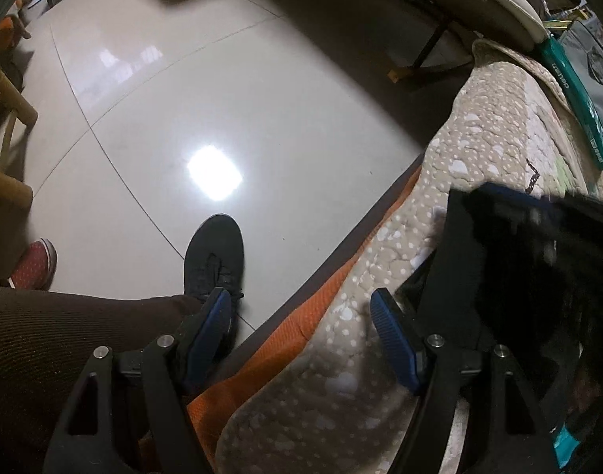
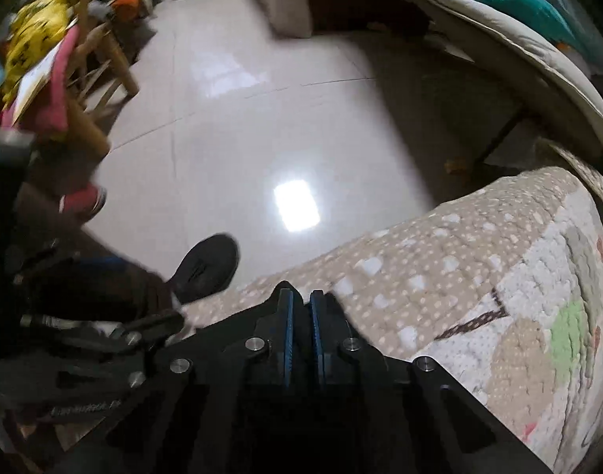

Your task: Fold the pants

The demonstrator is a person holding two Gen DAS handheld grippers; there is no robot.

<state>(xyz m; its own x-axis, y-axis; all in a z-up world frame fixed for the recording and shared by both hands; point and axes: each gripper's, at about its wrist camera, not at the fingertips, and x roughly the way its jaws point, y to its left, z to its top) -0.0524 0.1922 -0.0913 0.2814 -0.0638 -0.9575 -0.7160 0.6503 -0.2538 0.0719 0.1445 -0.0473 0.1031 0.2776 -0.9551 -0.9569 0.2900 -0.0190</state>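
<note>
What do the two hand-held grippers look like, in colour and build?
Both are alike: the left gripper and the right gripper have black angular linkage frames with triangular cut-outs, round silver pivot bolts, and blue ribbed finger pads. No cables or sleeves show.

- The right gripper (image 2: pixel 301 300) points down over the front edge of a dotted beige quilt (image 2: pixel 439 260), its blue pads nearly together.
- Whether cloth sits between them cannot be told.
- A black shoe (image 2: pixel 206 268) rests on the glossy tiled floor (image 2: pixel 238 126) beyond that edge.
</note>
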